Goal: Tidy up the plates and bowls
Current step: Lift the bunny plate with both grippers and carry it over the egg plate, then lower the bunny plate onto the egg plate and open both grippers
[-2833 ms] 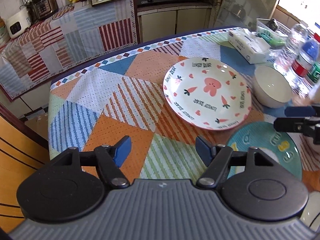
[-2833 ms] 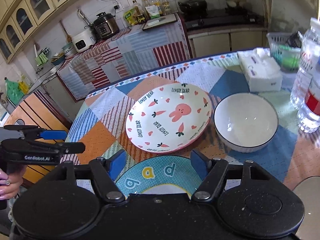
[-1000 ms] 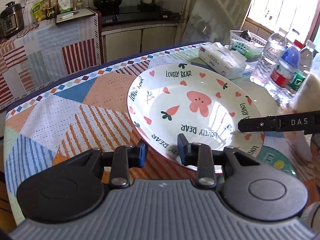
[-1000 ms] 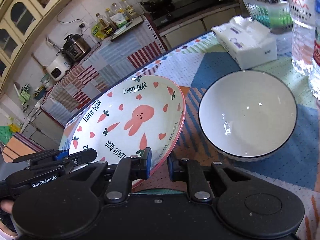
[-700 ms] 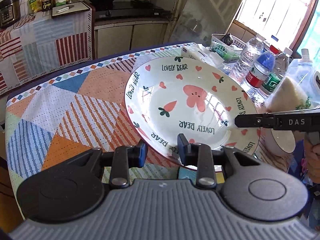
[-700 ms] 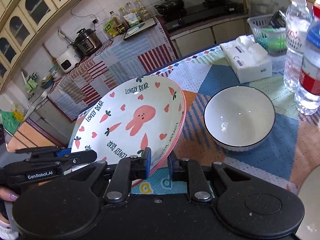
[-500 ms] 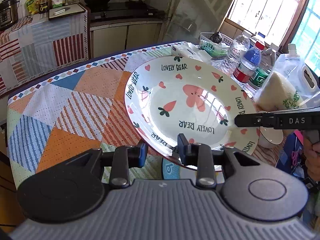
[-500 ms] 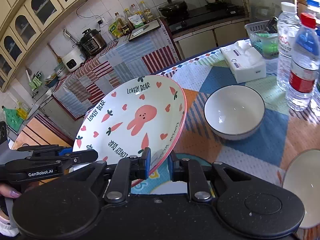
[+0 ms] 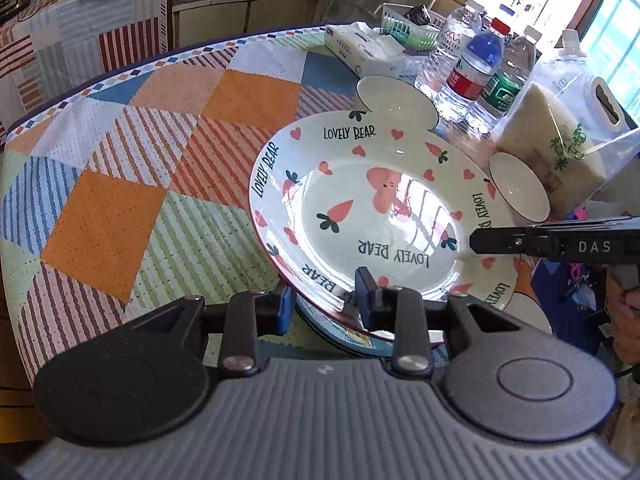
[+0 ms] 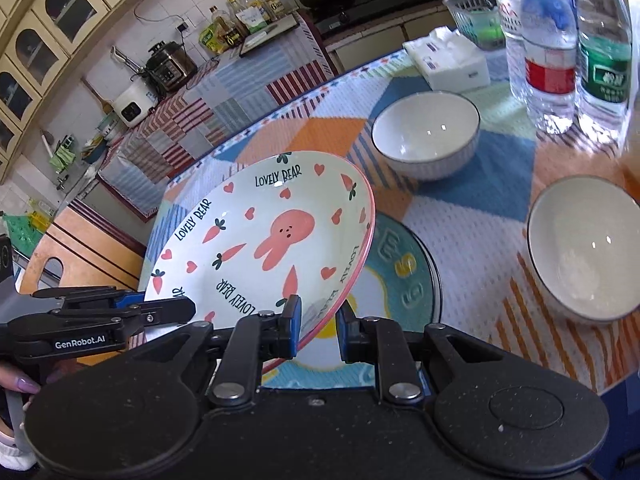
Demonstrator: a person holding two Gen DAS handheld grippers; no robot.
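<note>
Both grippers hold the white rabbit-and-carrot plate (image 9: 372,216) by its rim, tilted, just above the teal plate (image 10: 404,276). My left gripper (image 9: 322,300) is shut on the plate's near edge. My right gripper (image 10: 318,330) is shut on the opposite edge of the same plate (image 10: 264,240). The teal plate shows as a sliver under the held plate in the left wrist view (image 9: 340,334). Two white bowls stand on the table: one far (image 10: 426,140), one near right (image 10: 584,248).
Water bottles (image 10: 550,44), a tissue pack (image 10: 452,60) and a green basket (image 10: 476,14) stand at the table's far side. A bag of rice (image 9: 548,140) sits by the near bowl (image 9: 520,192). The patchwork tablecloth (image 9: 140,168) stretches left.
Both grippers closed on the rabbit plate, lifted it off the table and carried it toward me. It now hangs low over the teal plate.
</note>
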